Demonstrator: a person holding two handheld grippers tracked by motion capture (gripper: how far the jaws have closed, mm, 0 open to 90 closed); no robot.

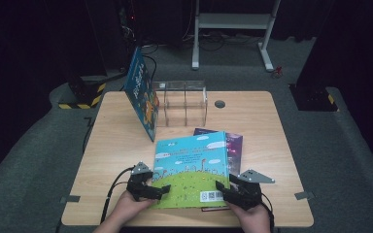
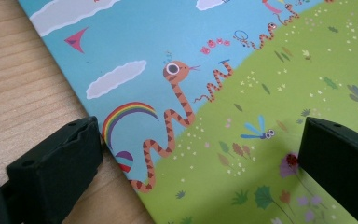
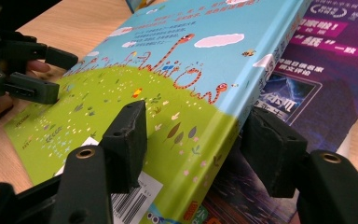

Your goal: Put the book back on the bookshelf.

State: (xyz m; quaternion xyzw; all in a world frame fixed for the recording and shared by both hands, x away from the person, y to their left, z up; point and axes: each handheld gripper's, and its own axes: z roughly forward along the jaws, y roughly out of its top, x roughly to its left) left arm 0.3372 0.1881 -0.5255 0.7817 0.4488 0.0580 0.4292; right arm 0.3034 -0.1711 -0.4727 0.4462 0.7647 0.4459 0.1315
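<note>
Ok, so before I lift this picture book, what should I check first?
1. Left gripper astride the picture book's left edge: ok, fingers open, one beside the edge and one over the cover.
2. Right gripper astride the spine edge: ok.
3. Right fingers pressing firmly on the book: cannot tell.
4. Purple book underneath is clear of the right fingers: cannot tell, one finger sits close over it.
5. Clear rack has free slots: ok, with a blue book leaning at its left side.
</note>
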